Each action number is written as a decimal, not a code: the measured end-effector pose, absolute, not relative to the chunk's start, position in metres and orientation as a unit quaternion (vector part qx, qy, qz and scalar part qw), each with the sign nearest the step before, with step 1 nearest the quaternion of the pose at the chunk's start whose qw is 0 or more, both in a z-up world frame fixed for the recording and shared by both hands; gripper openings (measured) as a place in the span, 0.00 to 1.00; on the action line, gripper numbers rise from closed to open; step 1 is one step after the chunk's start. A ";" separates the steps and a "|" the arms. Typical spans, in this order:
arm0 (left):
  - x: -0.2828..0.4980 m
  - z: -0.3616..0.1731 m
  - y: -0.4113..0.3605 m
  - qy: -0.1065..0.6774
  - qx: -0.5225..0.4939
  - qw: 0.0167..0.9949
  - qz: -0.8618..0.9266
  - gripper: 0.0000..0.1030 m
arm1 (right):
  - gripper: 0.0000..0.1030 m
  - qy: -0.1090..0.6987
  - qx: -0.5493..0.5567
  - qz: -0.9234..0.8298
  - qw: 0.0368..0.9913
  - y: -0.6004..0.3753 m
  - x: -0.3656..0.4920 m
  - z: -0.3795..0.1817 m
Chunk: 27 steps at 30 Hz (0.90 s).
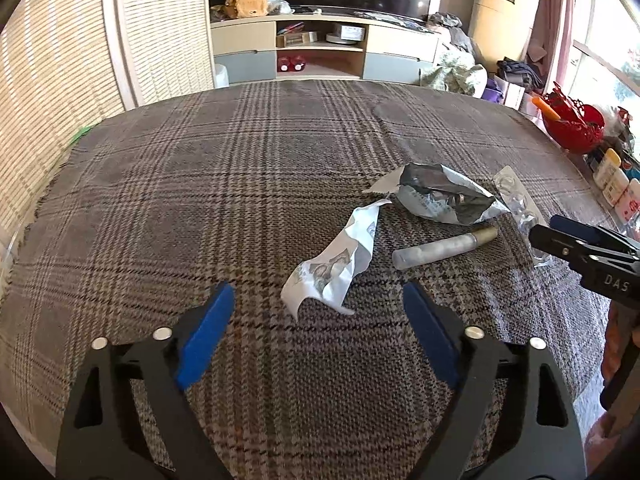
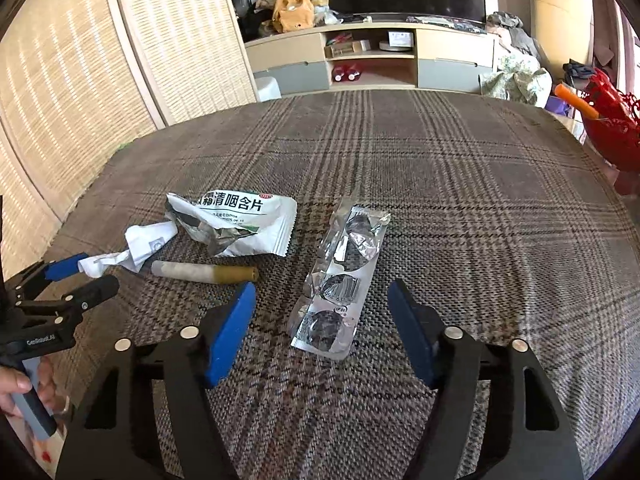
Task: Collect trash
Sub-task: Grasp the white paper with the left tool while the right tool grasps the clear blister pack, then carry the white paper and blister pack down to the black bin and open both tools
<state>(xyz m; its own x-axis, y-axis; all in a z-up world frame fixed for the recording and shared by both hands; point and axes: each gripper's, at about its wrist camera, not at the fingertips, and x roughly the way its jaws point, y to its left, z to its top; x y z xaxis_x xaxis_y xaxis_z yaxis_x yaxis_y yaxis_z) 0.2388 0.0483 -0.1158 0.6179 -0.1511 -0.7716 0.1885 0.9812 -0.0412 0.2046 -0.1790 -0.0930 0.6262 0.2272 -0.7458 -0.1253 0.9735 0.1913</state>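
Observation:
Several pieces of trash lie on the plaid-covered table (image 1: 200, 184). A crumpled white paper strip (image 1: 334, 266) lies just ahead of my open left gripper (image 1: 318, 316). Beyond it are a torn foil lozenge bag (image 1: 440, 196) and a small tube with a gold cap (image 1: 444, 247). An empty blister pack (image 2: 340, 280) lies between the tips of my open right gripper (image 2: 322, 304). In the right wrist view the bag (image 2: 240, 222), tube (image 2: 204, 272) and paper (image 2: 138, 250) sit to the left, with the left gripper (image 2: 80, 276) beside the paper. The right gripper (image 1: 560, 236) also shows by the blister pack (image 1: 520, 208).
A red basket (image 1: 572, 120) stands past the table's right edge, with small bottles (image 1: 612, 176) beside it. A TV cabinet (image 1: 320, 48) stands behind the table. Woven screens (image 1: 60, 60) stand to the left.

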 end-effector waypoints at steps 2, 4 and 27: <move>0.243 -0.118 0.048 0.429 0.021 0.897 -0.105 0.63 | 0.48 0.421 0.058 0.096 0.900 -0.178 0.206 -0.094; 0.244 -0.120 0.046 0.433 0.022 0.894 -0.114 0.46 | 0.32 0.424 0.052 0.097 0.899 -0.176 0.207 -0.095; 0.199 -0.112 -0.002 0.440 0.069 0.877 -0.182 0.08 | 0.08 0.414 0.060 0.135 0.898 -0.181 0.159 -0.074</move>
<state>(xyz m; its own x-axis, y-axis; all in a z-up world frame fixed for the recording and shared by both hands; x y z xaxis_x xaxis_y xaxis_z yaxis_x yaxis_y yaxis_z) 0.1989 -0.0016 -0.1119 0.5472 -0.2575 -0.7964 0.3792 0.9245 -0.0384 0.1594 -0.1813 -0.0736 0.6210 0.2914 -0.7277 -0.1922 0.9566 0.2190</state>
